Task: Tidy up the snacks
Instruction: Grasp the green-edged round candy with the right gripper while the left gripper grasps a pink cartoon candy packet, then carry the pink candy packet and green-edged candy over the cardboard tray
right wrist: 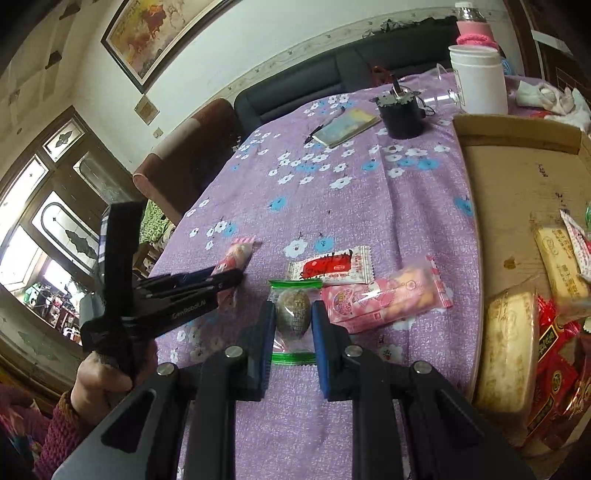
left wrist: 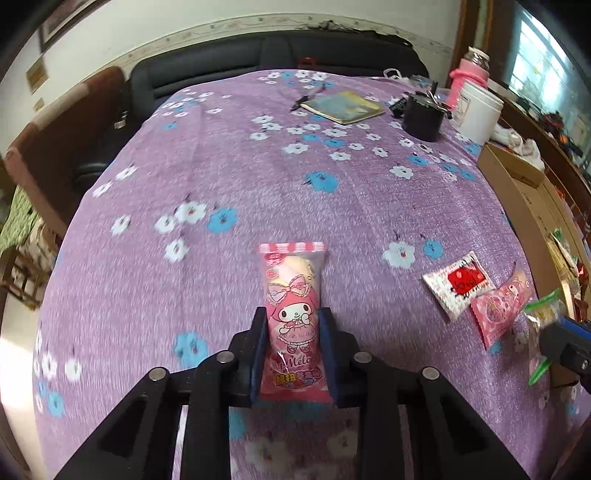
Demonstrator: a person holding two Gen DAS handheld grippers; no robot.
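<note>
My left gripper [left wrist: 292, 317] is shut on a pink My Melody snack packet [left wrist: 293, 295] and holds it above the purple flowered tablecloth [left wrist: 258, 184]. It also shows in the right wrist view [right wrist: 236, 275], at the left. My right gripper [right wrist: 293, 308] is shut on a clear green-edged packet with a brown lump [right wrist: 293, 314]; that packet shows in the left wrist view [left wrist: 545, 314]. A red and white packet [right wrist: 330, 269] and a second pink packet [right wrist: 384, 299] lie on the cloth beside it. A cardboard box [right wrist: 517, 192] at the right holds several snacks.
At the far end of the table stand a black holder [right wrist: 400, 114], a notebook with a pen [right wrist: 345, 127], a white canister [right wrist: 480, 81] and a pink bottle [right wrist: 474, 29]. A dark sofa [right wrist: 314, 85] and a brown chair [right wrist: 184, 162] lie beyond.
</note>
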